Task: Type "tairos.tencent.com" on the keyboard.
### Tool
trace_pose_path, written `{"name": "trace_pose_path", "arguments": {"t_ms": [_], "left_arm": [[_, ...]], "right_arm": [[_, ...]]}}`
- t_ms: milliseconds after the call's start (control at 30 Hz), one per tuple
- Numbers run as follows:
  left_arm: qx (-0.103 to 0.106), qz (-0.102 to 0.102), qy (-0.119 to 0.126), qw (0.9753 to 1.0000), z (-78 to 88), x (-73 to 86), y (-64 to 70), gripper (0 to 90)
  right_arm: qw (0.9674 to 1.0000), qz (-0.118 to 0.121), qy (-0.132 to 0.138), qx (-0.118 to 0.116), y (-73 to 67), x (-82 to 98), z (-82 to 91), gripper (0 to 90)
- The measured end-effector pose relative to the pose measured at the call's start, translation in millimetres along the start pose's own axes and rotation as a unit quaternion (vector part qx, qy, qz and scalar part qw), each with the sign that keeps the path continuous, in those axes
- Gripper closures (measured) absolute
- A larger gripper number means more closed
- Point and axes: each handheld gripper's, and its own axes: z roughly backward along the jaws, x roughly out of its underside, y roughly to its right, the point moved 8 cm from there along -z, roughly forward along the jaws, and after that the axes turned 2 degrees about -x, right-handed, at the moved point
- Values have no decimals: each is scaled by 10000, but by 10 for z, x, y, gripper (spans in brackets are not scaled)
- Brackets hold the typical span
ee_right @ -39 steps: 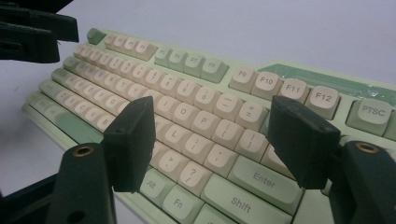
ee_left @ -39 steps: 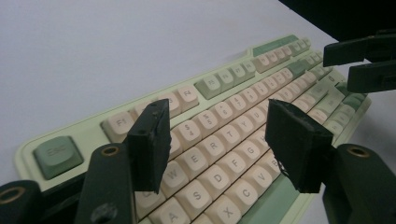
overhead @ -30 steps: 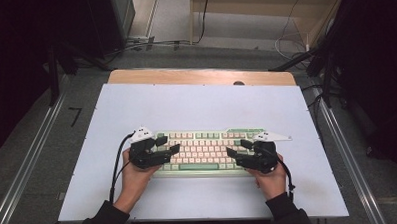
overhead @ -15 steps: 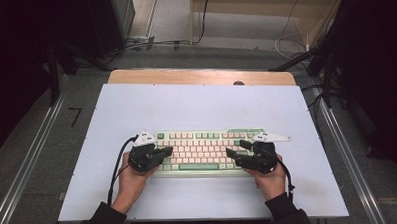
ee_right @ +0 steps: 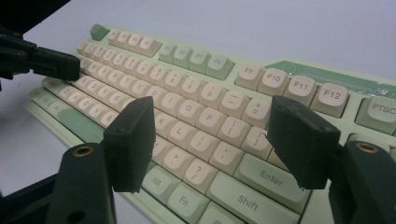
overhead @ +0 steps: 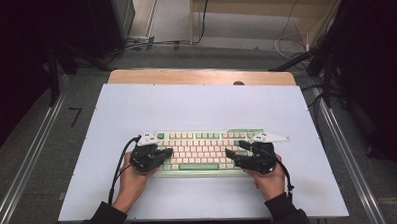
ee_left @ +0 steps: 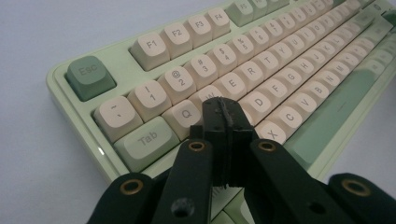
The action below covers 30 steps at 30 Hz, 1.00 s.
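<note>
Green-cream keyboard point(overhead: 203, 149) lies under both grippers — left gripper point(ee_left: 223, 112) jaws closed, empty; right gripper point(ee_right: 210, 135) jaws wide, empty.

A pale lavender-white rectangular tabletop point(overhead: 196, 107) with a wooden far edge is carrying a pale green rectangular keyboard with cream keycaps point(overhead: 203, 149), which is lying flat directly beneath both grippers' fingers, near the table's front edge.

In the left gripper view, the shut left hand-held gripper point(ee_left: 227, 114) hides the keys around W and S on the keyboard point(ee_left: 299, 140). The keyboard's far end blurs. In the high view, key legends are too small to read.
</note>
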Motion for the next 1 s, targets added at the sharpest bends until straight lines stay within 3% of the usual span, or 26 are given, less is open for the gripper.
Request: {"name": "trace_pose_path", "arguments": {"t_ms": [33, 100, 133, 167, 267, 333, 367, 467, 633, 767, 900, 1000], "left_arm": [[54, 40, 84, 9999, 28, -21, 10, 888], [121, 115, 220, 9996, 61, -51, 21, 777], [171, 183, 378, 9990, 104, -82, 25, 707], [236, 345, 721, 9965, 178, -137, 24, 637], [186, 477, 917, 9945, 216, -158, -5, 415], [61, 661, 980, 9930, 217, -149, -67, 340], [61, 661, 980, 9930, 217, -149, -67, 302], [2, 753, 967, 9925, 217, -140, -97, 266], [-91, 664, 987, 9929, 215, -138, -81, 290], [-174, 647, 956, 9932, 197, -133, -66, 266], [-108, 647, 883, 9939, 167, -119, -38, 255], [-80, 648, 912, 9937, 176, -123, -26, 252]], "right_arm": [[10000, 12, 10, -1, -1, -2, 1, 306], [10000, 11, 41, -2, -1, -9, 10, 307], [10000, 11, 54, -15, -1, -12, 15, 307], [10000, 2, 56, -13, 2, -13, 18, 307], [10000, 1, 48, -12, 3, -12, 9, 307], [10000, 38, 42, -20, -6, -13, -1, 307], [10000, 37, 35, -22, -13, -14, -6, 307], [10000, 69, 19, -21, -21, -19, -28, 307], [9999, 118, -23, -53, -38, -38, -74, 345], [9995, 239, -5, -206, -97, -56, -87, 522], [9989, 321, 3, -332, -157, -98, -146, 740], [9986, 372, -107, -360, -202, -102, -243, 837]]}}
